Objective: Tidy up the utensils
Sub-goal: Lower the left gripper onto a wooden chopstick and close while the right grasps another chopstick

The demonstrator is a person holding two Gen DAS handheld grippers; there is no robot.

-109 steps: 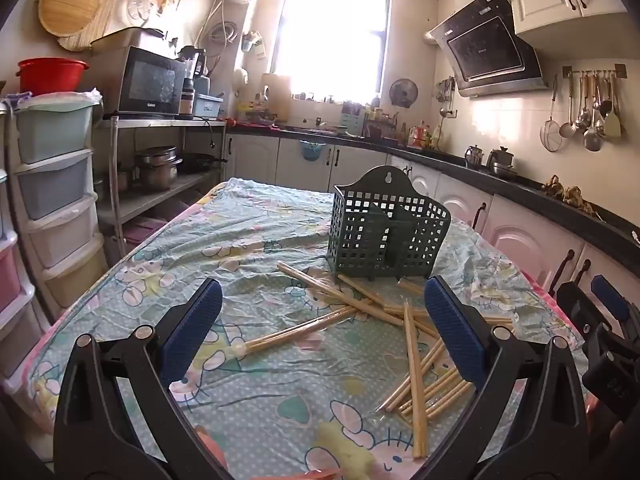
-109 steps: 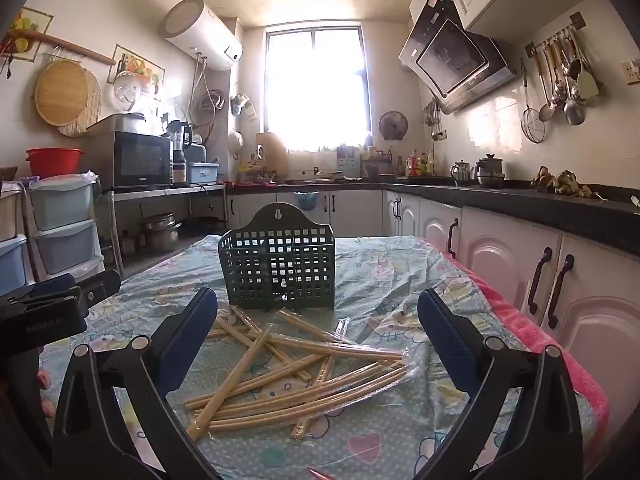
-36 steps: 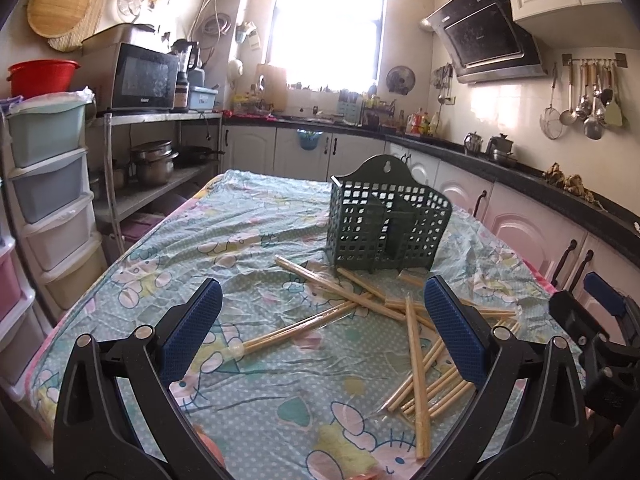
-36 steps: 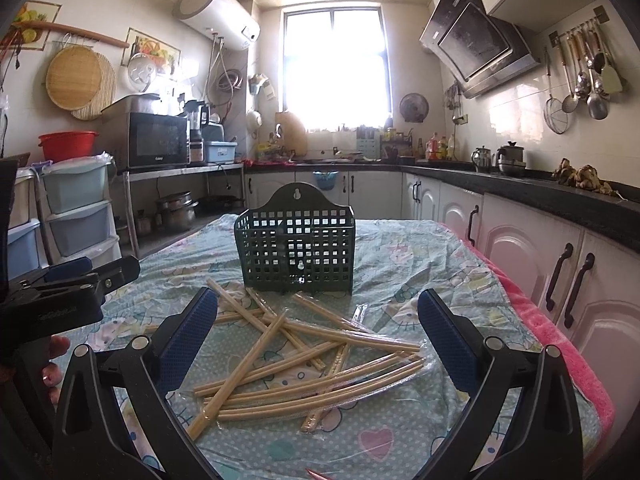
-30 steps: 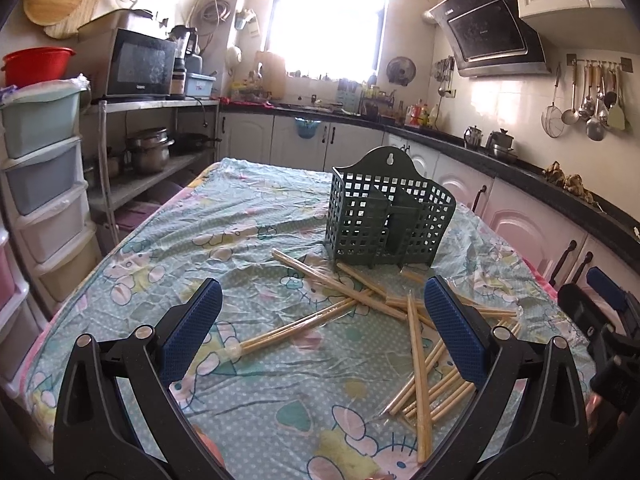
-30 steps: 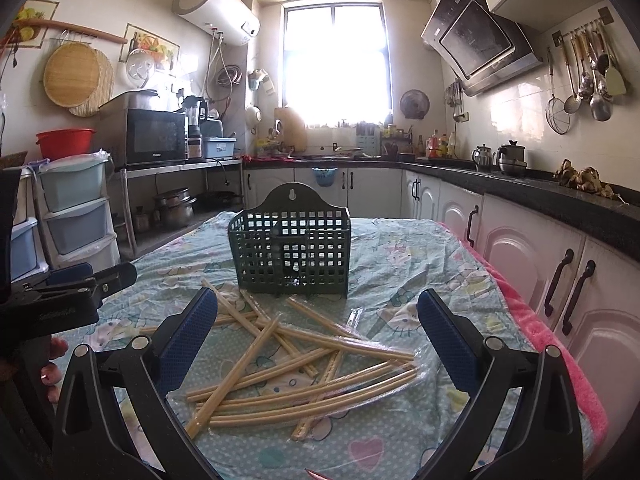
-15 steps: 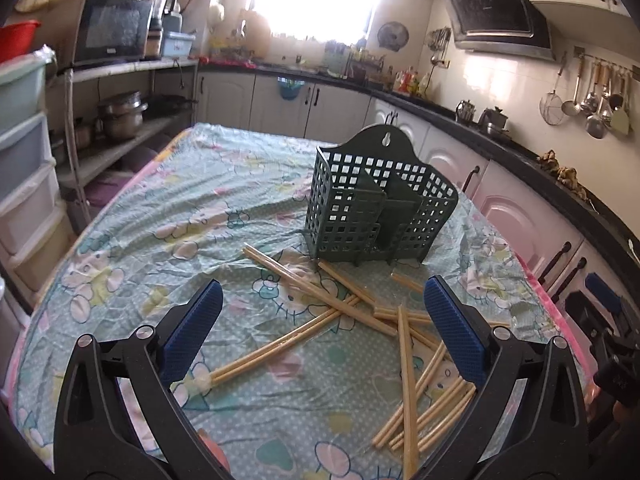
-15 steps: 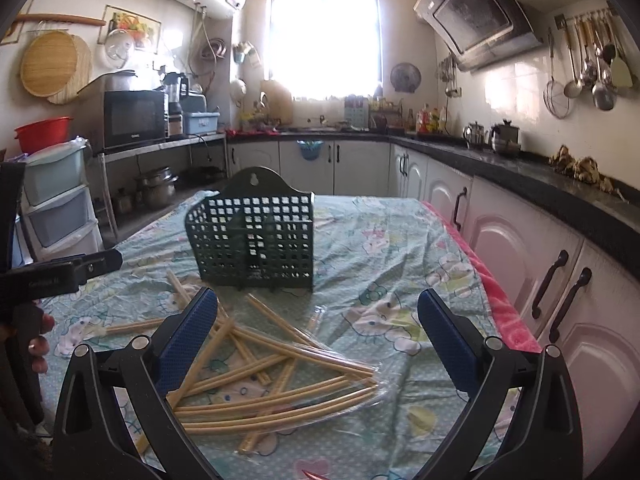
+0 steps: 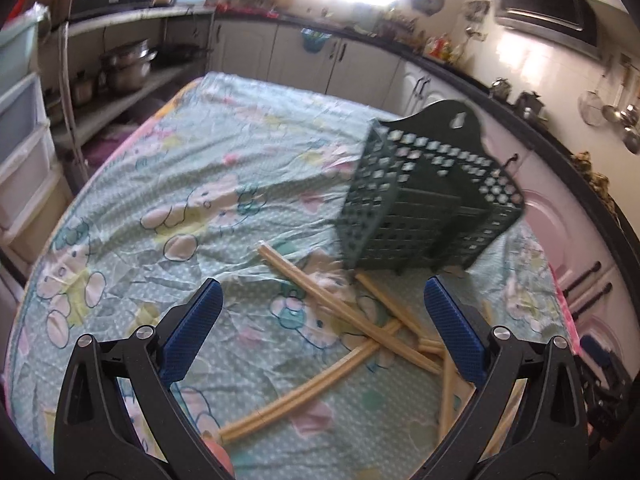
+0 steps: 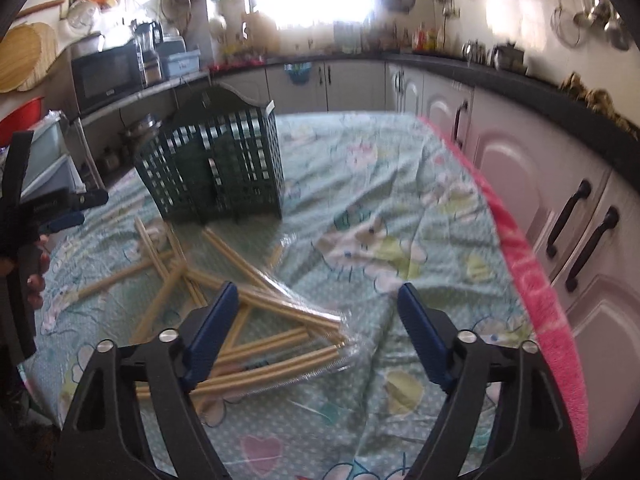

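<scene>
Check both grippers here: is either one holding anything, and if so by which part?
Nothing is held. The left gripper is open above the chopsticks. The right gripper has just been closing, its jaws still apart, pads touching nothing.

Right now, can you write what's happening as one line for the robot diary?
stage: reaching | left gripper: open, empty | right gripper: closing, nothing clamped | chopsticks: loose on tablecloth | green basket: upright, looks empty

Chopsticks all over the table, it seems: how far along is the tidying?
Barely started. The chopsticks all lie scattered on the tablecloth, none visible in the green basket. Both grippers are open and empty; the right gripper, its fingers just narrowing, hovers over the pile. The left gripper hovers too. Every chopstick remains.
</scene>
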